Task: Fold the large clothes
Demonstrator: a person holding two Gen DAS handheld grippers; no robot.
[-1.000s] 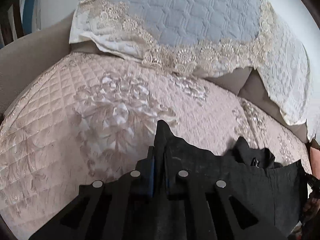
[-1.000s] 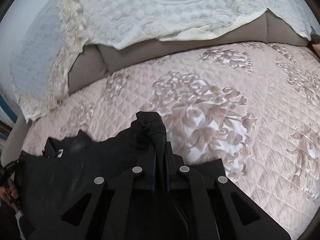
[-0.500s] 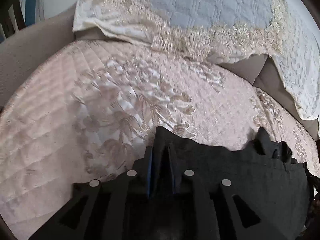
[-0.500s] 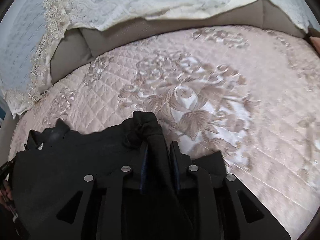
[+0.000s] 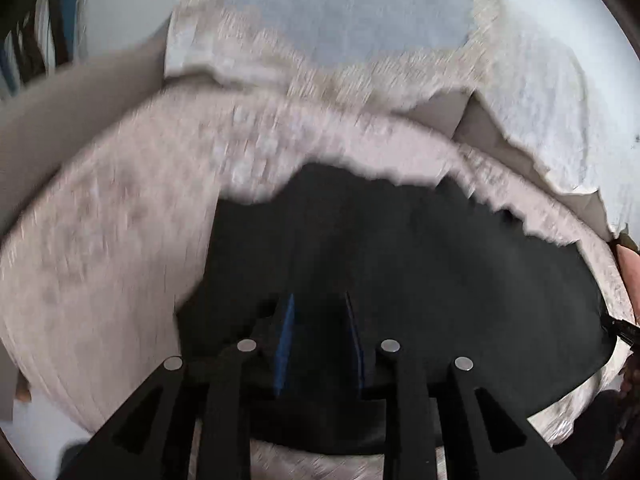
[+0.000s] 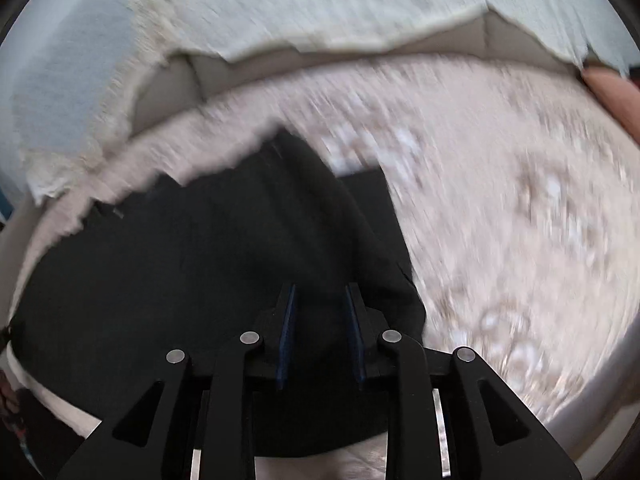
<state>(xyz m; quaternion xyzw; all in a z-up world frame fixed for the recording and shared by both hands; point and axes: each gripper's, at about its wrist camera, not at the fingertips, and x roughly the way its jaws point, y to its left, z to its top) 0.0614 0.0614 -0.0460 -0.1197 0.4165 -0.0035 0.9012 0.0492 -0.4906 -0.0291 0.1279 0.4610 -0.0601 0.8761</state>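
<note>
Released since the earlier frames, the black garment point(image 5: 400, 264) now lies spread over the lower centre of the pink quilt point(image 5: 120, 240), the left gripper point(image 5: 320, 336) opening and the right gripper point(image 6: 320, 328) parted, both empty; one fold is judged laid.

Motion blur smears the pink quilted cover point(image 5: 120, 248) and lace-edged throw point(image 5: 320, 80). The black garment point(image 5: 400, 260) runs under both grippers, its near edge hidden.
</note>
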